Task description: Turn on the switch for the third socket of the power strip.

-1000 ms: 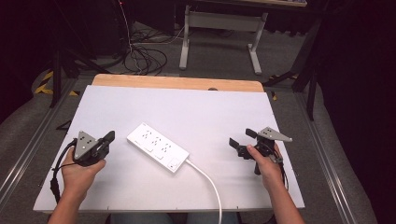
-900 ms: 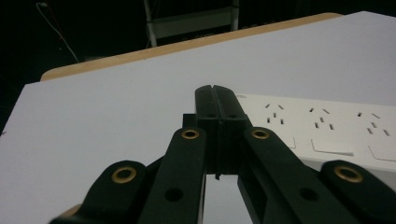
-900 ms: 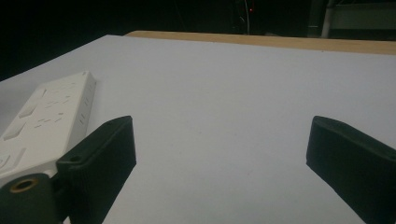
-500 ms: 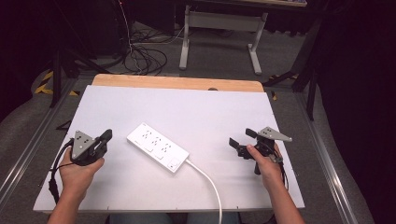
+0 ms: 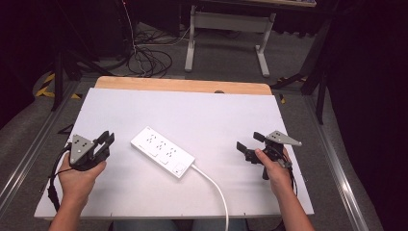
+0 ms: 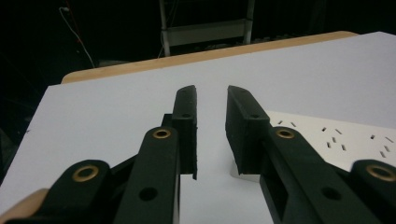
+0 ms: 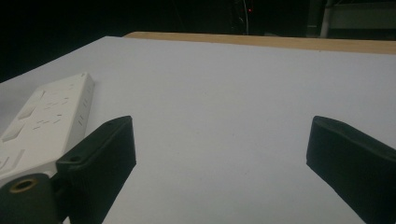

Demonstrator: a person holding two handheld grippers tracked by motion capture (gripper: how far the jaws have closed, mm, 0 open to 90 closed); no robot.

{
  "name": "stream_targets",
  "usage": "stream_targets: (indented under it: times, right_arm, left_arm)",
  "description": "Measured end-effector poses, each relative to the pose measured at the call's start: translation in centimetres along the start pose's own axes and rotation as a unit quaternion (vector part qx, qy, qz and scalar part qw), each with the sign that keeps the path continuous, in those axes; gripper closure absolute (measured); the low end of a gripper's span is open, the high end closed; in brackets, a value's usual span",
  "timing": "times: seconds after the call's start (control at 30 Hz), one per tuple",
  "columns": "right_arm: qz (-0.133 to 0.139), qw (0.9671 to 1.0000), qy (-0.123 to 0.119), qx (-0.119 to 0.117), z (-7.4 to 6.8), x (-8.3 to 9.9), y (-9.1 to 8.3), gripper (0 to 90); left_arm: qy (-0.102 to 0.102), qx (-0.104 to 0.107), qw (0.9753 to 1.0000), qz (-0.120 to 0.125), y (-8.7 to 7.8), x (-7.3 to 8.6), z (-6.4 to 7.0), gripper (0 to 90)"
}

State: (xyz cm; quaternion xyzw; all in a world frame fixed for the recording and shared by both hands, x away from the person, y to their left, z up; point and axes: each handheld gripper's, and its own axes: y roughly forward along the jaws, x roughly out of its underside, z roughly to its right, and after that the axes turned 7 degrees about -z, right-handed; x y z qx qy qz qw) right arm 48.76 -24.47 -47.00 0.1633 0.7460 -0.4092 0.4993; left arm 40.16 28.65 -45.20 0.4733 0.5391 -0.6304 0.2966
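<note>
A white power strip (image 5: 162, 152) lies flat near the middle of the white table (image 5: 192, 110), set on a slant, one end toward ten o'clock and the other toward four o'clock. Its white cord (image 5: 216, 190) leaves the four o'clock end and curves off toward the six o'clock edge of the table.

The left gripper (image 5: 105, 141) sits at about eight o'clock from the strip, near it but apart, held in the person's left hand (image 5: 77, 175) low over the table. Its fingers (image 6: 186, 123) stand a narrow gap apart with nothing between them; in the left gripper view the strip's end shows just past the right-hand finger.

The right gripper (image 5: 249, 144) is at three o'clock, well apart from the strip, gripped by the right hand (image 5: 274, 168). Its fingers (image 7: 100, 158) are spread wide over bare table, holding nothing. A strip of bare wood (image 5: 183, 85) runs along the twelve o'clock edge of the table.
</note>
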Motion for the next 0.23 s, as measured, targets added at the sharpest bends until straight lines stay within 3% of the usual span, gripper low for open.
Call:
stream_targets:
  times: [0.23]
  right_arm:
    - [-0.001, 1.0000, 0.000, -0.001, -0.03, 0.00, 0.14, 8.9]
  left_arm:
    - [-0.012, -0.011, 0.9998, 0.006, -0.22, 0.03, -0.33, 65.8]
